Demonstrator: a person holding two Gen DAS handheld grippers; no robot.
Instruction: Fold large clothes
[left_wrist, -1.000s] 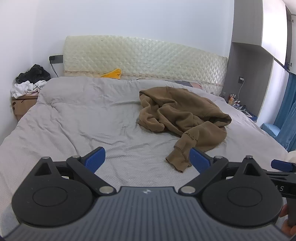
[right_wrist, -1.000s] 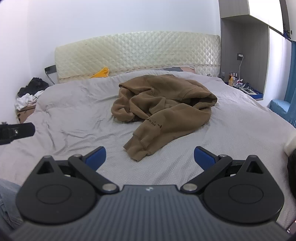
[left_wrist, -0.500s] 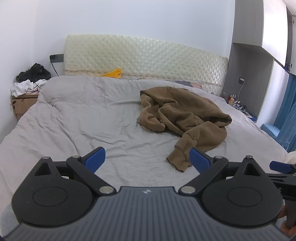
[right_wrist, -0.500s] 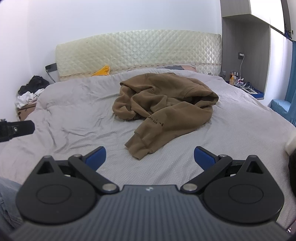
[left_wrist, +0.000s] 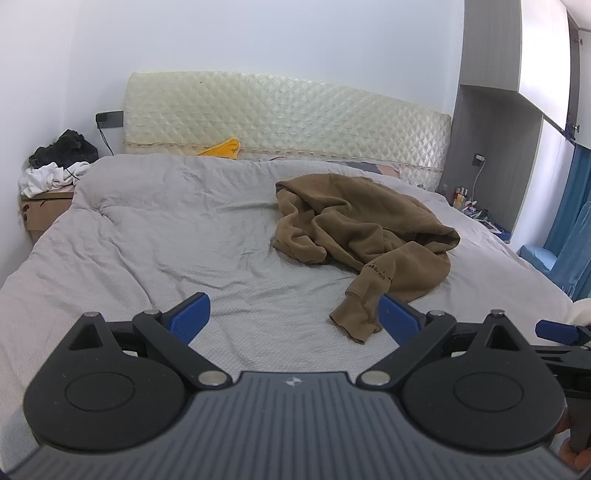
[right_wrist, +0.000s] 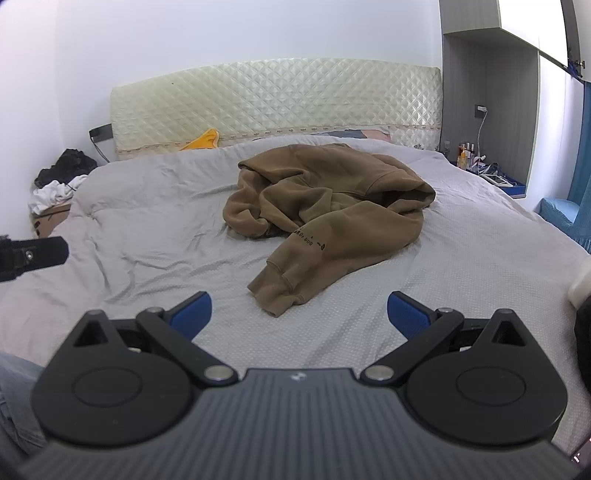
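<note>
A brown hoodie lies crumpled in a heap on the grey bed cover. One sleeve with a ribbed cuff trails toward me. My left gripper stands open above the cover, its right fingertip just beside the cuff. My right gripper is open too, with the cuff lying a little ahead between its blue fingertips. Neither holds anything. The tip of the other gripper shows at each view's edge.
A quilted cream headboard backs the bed, with a yellow item at its foot. A box with dark and white clothes stands at the left. A grey cabinet and small bottles are at the right.
Both grippers have eased a little closer to the hoodie, so its cuff sits slightly nearer the fingertips. Both stay open.
</note>
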